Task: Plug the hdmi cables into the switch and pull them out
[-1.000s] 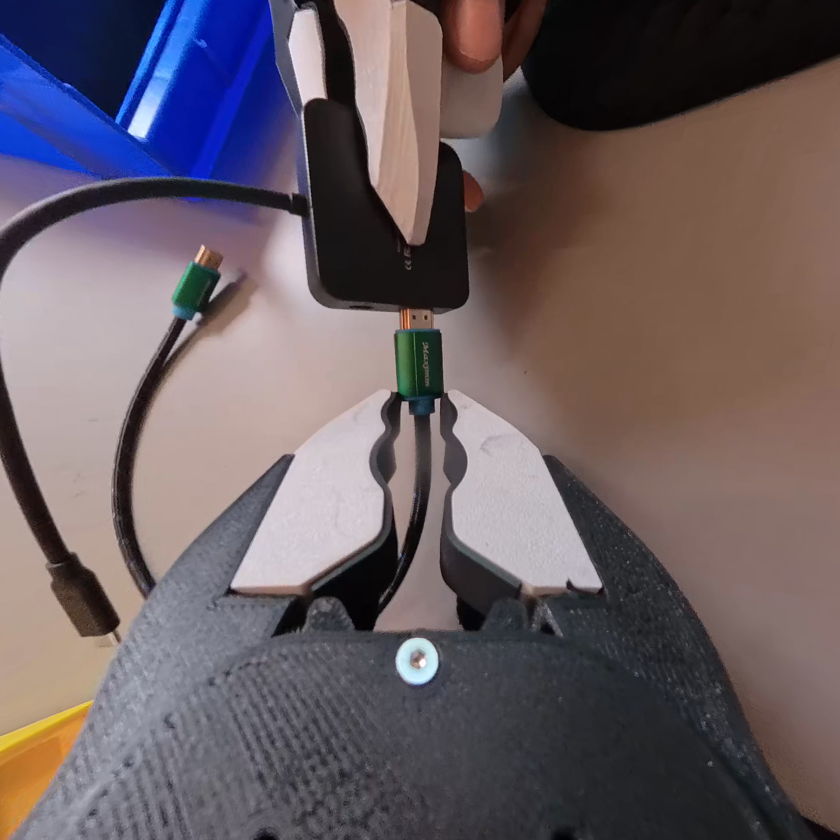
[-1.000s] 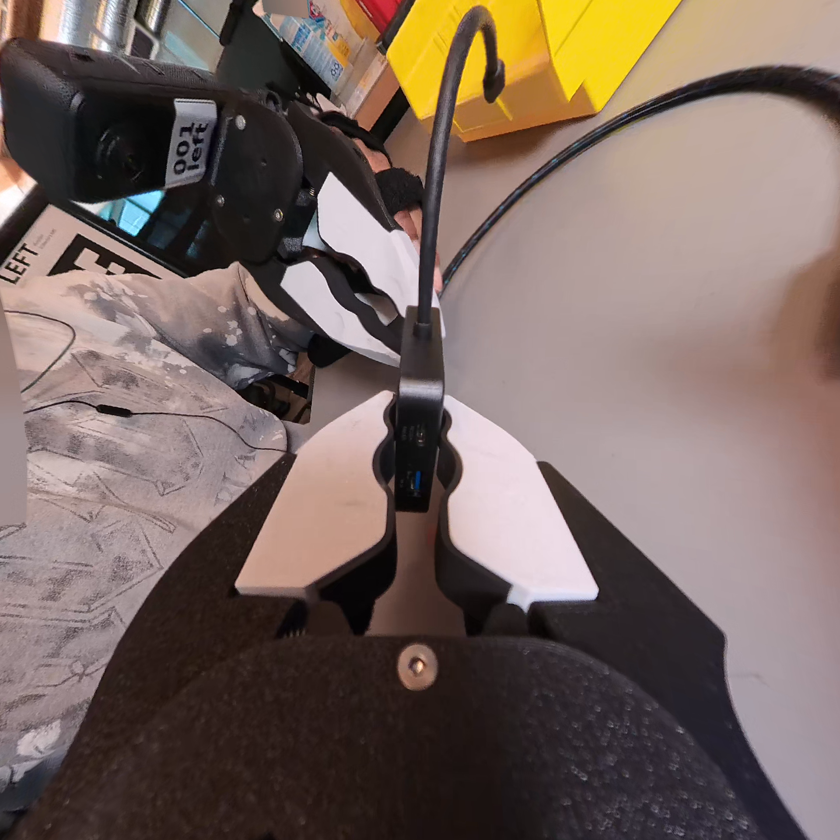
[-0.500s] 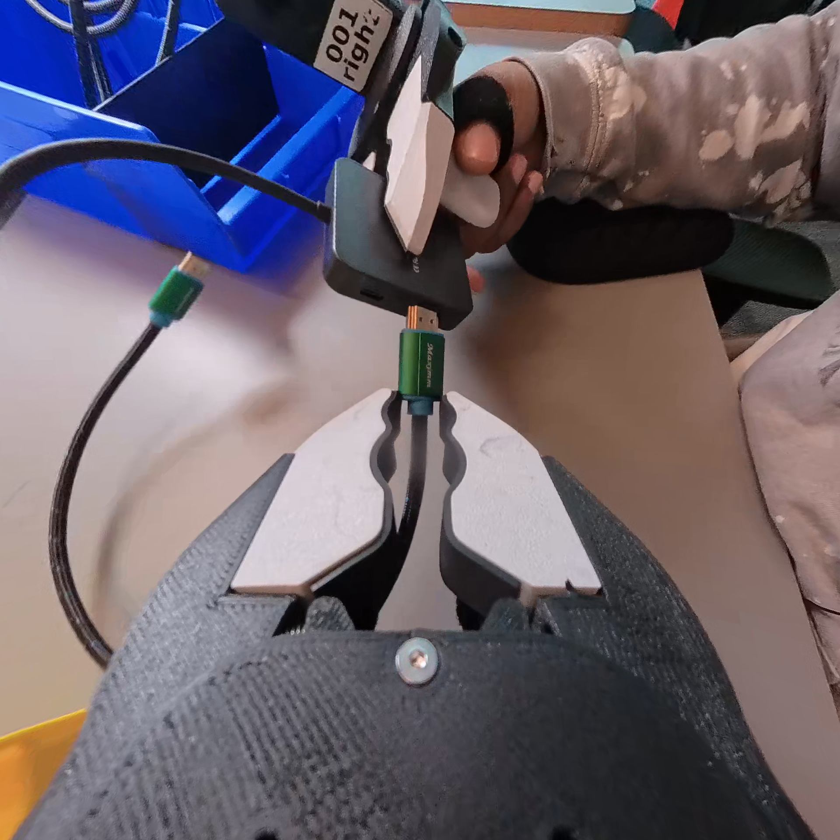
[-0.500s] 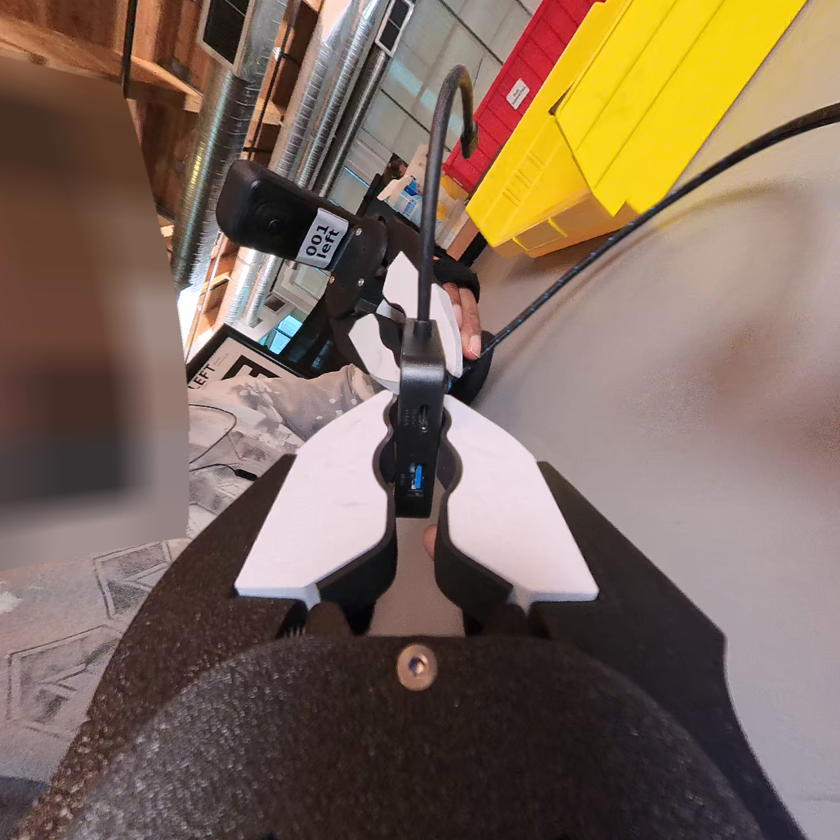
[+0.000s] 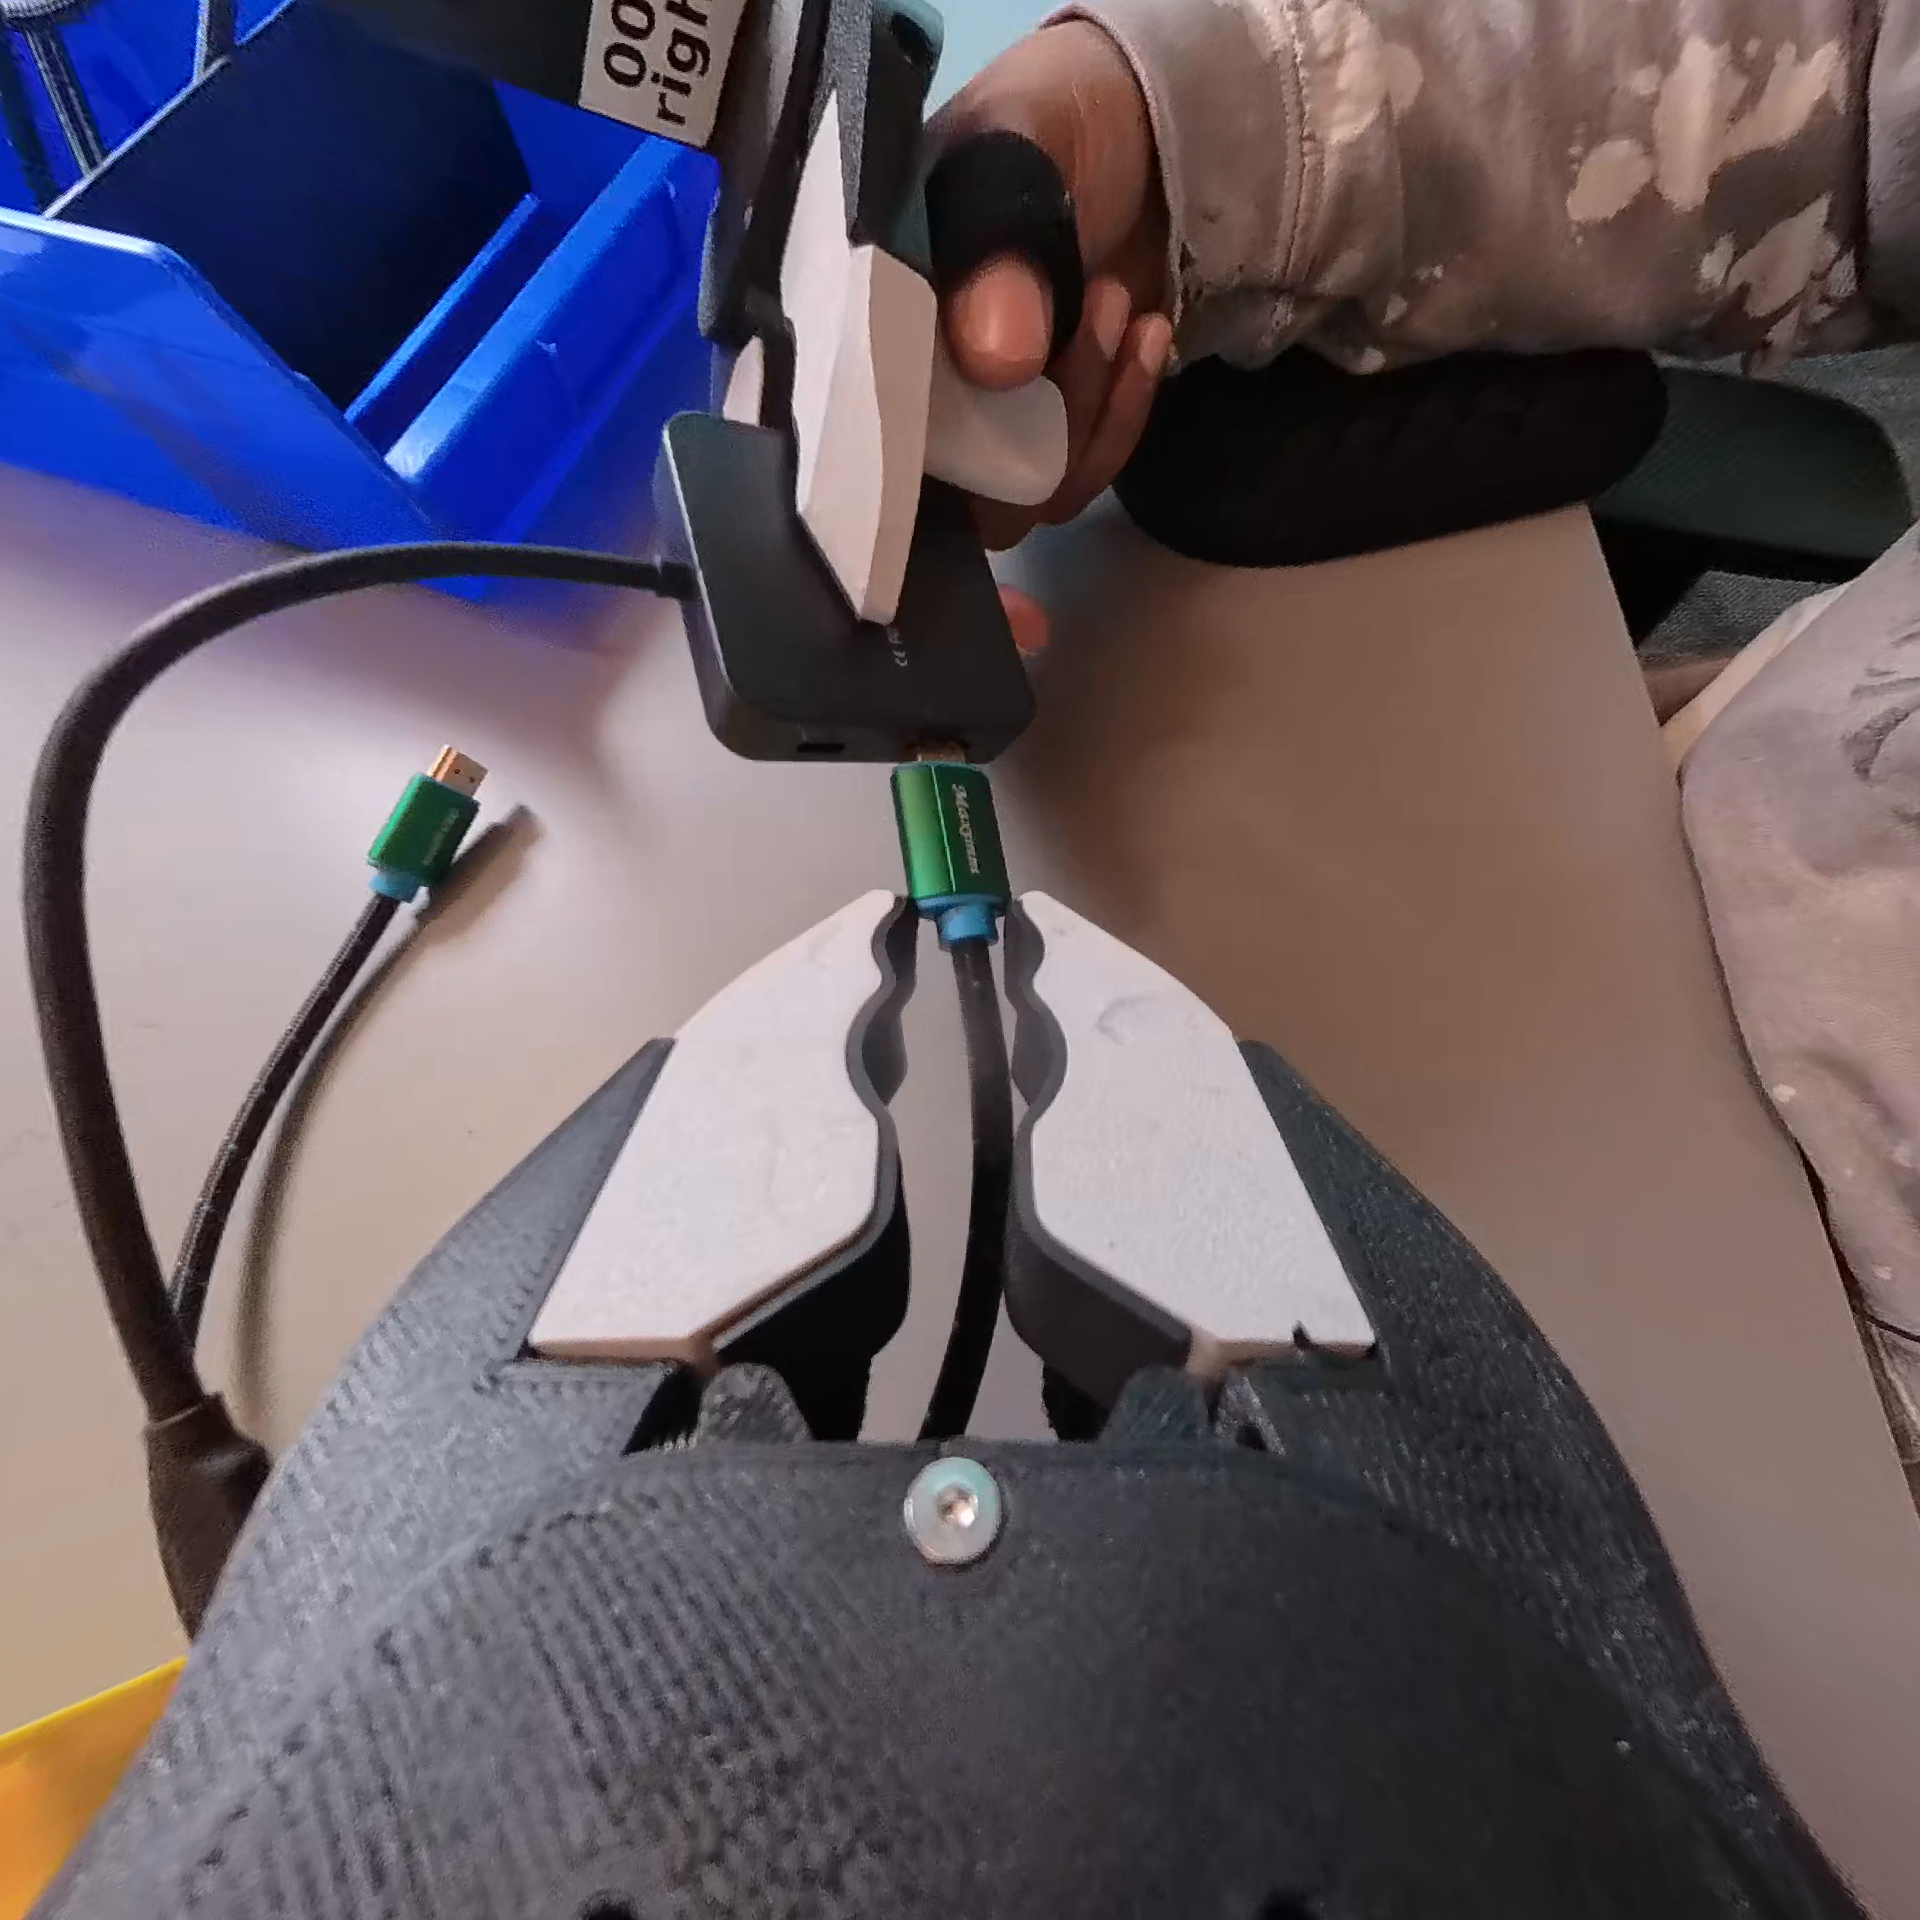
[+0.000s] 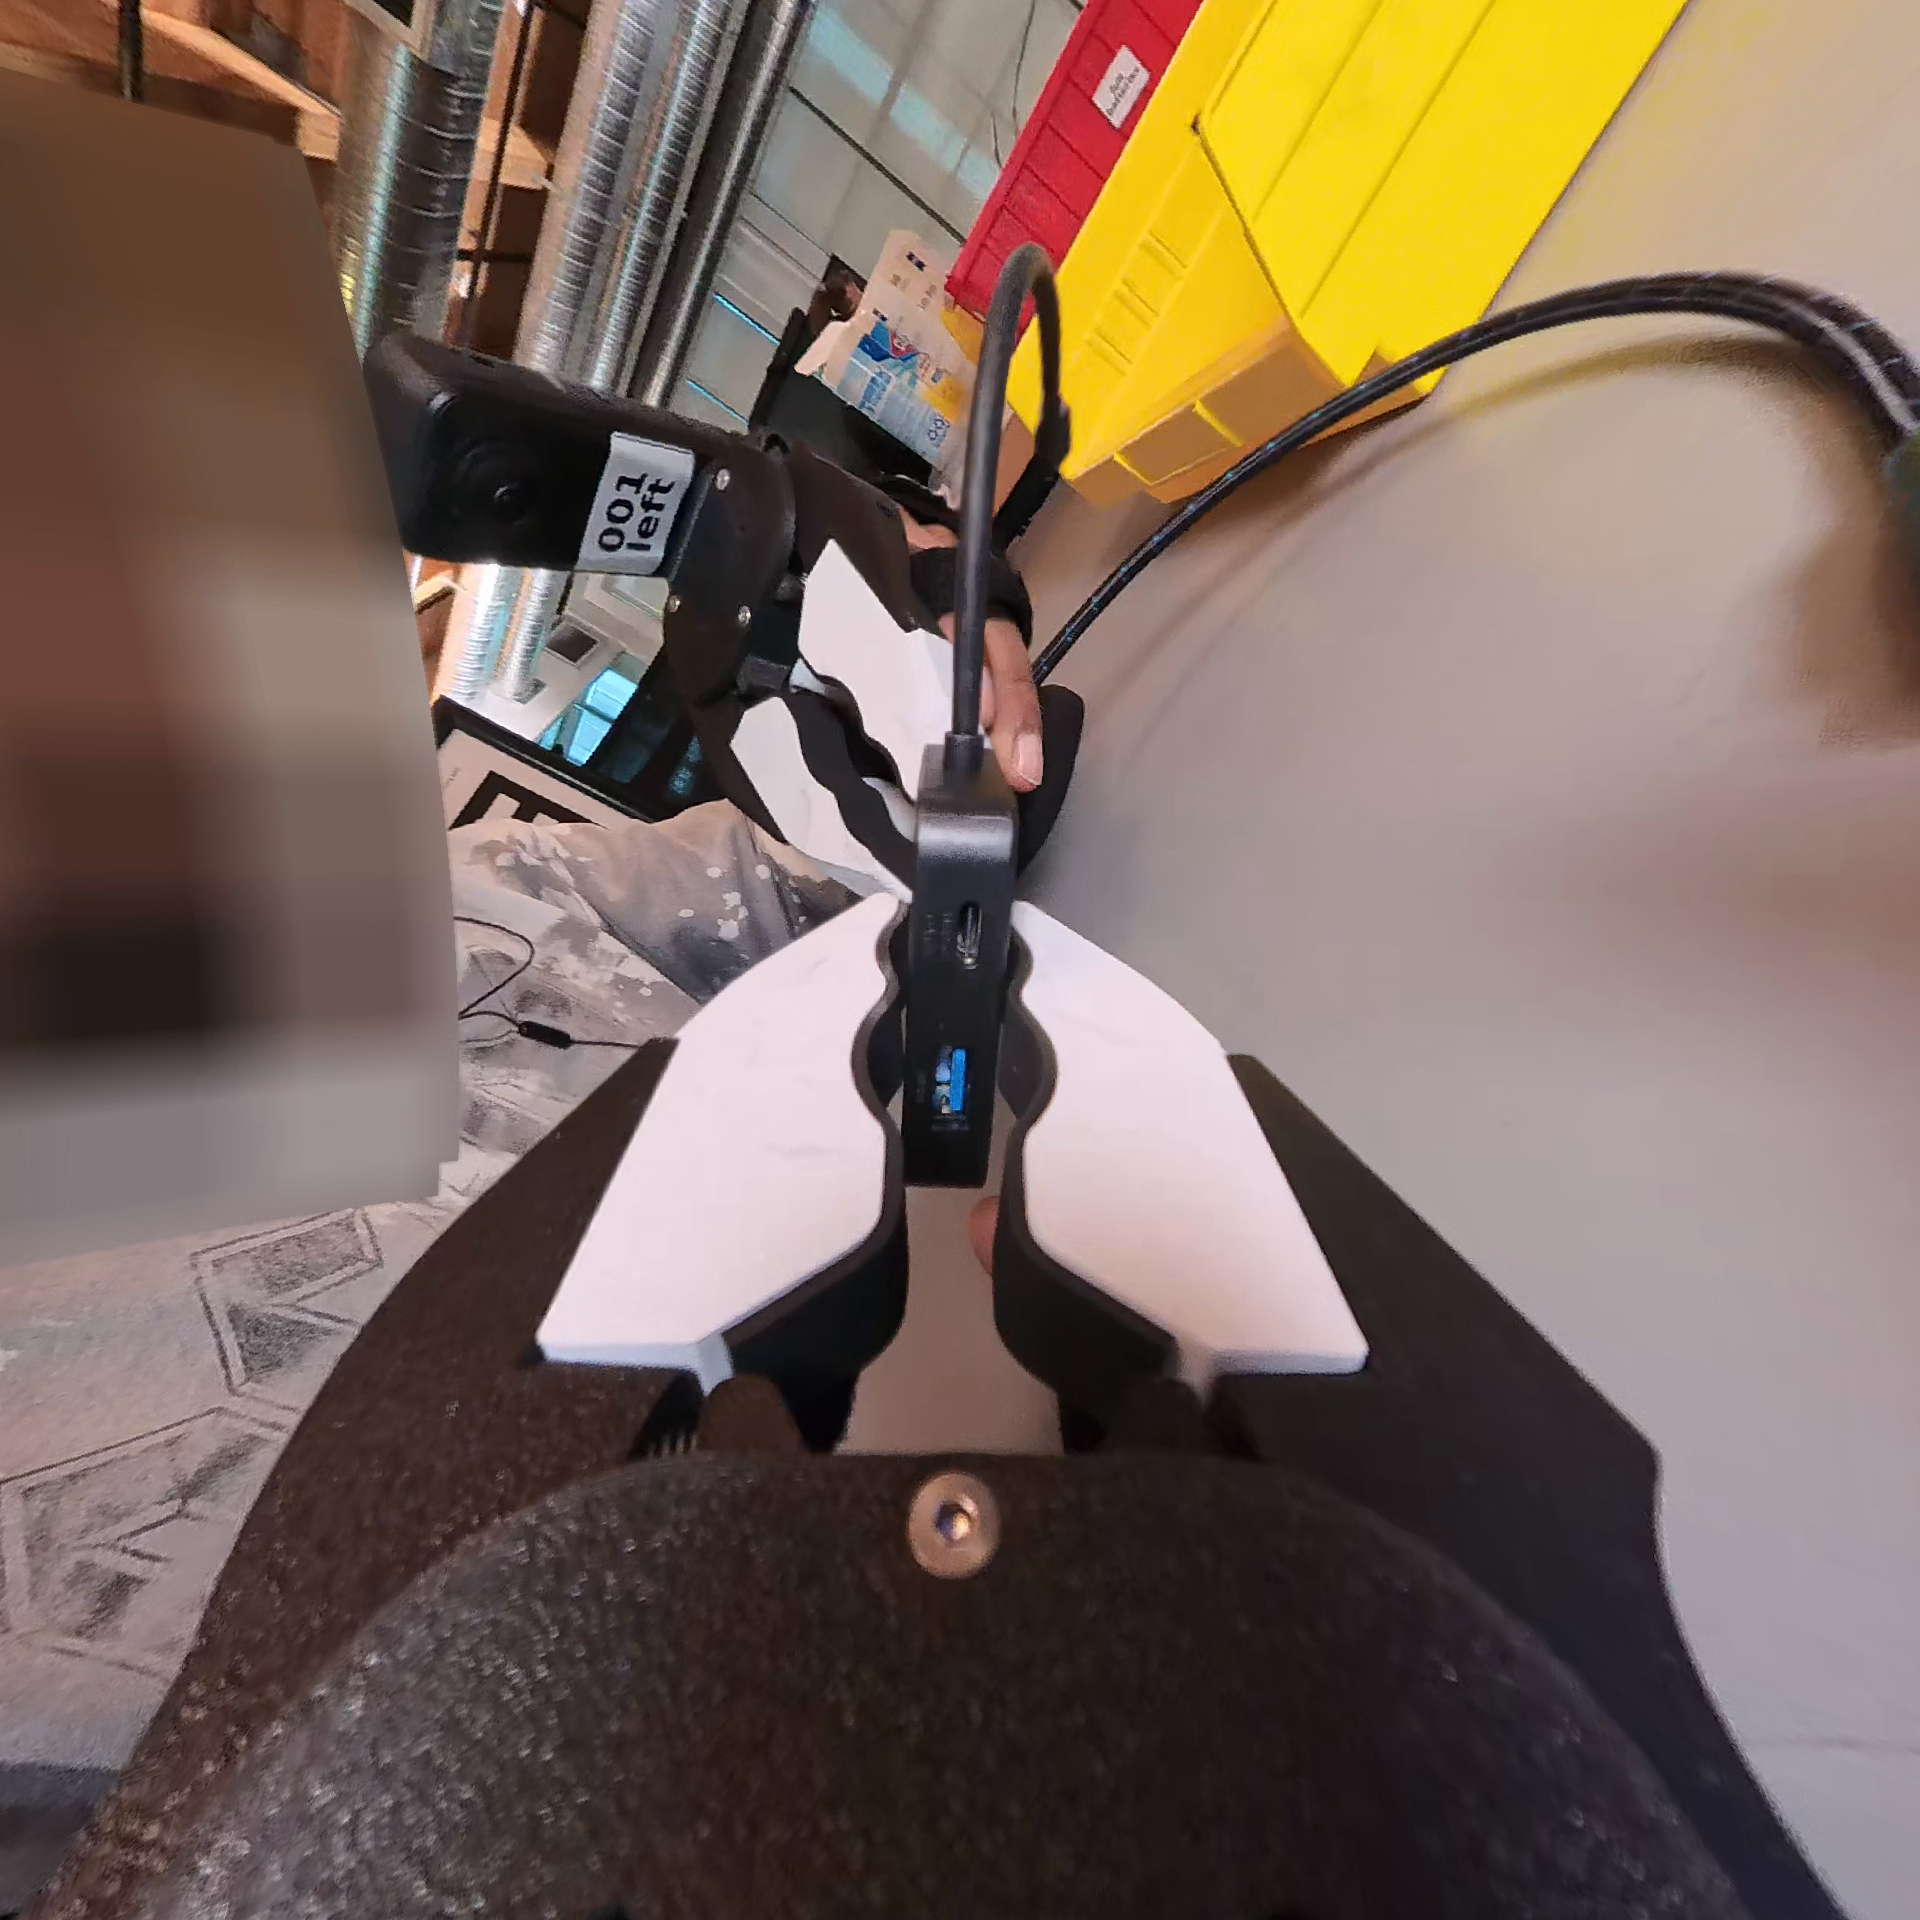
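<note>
At the far left of the left wrist view, a blue bin (image 5: 312, 343) is seen at the back of the table (image 5: 1299, 935), and the switch's own thick black lead (image 5: 73, 935) is looped down along the left edge, slack enough, it would seem, to let the switch be lifted freely. Just to its right, a spare green HDMI plug (image 5: 424, 823) is left lying on the table with its gold tip bare, apparently waiting its turn or already withdrawn; which cannot be told. Further right, at the centre, the left tongs (image 5: 961, 914) are closed on the black cable directly behind the held green plug (image 5: 948, 840), so that the plug is kept in line with the port and can be pushed or pulled straight. Only a sliver of its gold tip is visible at the edge of the dark switch (image 5: 852, 634), so it is judged nearly seated. The switch is held above the table, clamped across its flat faces by the right tongs (image 6: 951, 1039), a hold that leaves its port edge free and braces it against the push. In the right wrist view, yellow bins (image 6: 1351, 208) are seen at the table's far edge.
</note>
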The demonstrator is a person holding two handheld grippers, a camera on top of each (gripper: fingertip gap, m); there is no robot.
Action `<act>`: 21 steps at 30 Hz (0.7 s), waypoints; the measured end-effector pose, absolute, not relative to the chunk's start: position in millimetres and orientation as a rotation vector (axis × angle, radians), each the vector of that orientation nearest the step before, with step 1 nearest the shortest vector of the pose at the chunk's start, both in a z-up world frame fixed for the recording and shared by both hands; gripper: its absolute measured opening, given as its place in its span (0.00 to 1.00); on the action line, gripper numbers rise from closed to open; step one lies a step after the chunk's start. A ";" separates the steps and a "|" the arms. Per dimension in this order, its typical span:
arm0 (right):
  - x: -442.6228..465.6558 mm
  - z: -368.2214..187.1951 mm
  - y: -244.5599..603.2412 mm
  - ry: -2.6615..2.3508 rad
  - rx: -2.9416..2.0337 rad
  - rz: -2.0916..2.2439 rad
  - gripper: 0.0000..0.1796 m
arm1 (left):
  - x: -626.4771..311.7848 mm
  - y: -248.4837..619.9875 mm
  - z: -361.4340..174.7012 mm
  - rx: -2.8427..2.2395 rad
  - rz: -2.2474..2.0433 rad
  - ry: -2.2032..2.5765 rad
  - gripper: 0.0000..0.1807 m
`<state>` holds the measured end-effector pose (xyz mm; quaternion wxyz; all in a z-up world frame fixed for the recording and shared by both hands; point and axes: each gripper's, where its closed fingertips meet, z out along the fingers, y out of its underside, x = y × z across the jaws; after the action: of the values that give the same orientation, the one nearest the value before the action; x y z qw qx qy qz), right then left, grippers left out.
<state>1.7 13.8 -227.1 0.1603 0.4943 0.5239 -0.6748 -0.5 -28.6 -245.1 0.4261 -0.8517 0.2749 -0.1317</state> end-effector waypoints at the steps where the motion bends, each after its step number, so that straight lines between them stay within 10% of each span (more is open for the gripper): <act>1: 0.7 -227.0 15.1 1.487 1.422 -1.933 0.07 | -1.1 -27.6 -245.1 -2.129 -0.329 0.673 0.09; 21: -14.1 -219.5 24.4 1.511 1.523 -2.081 0.08 | -15.1 -10.6 -242.6 -2.035 -0.283 0.520 0.10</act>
<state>-14.1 24.4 -219.5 0.0763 0.5081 0.5042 -0.6941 -15.1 -10.6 -242.6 0.4890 -0.8375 0.2142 -0.1164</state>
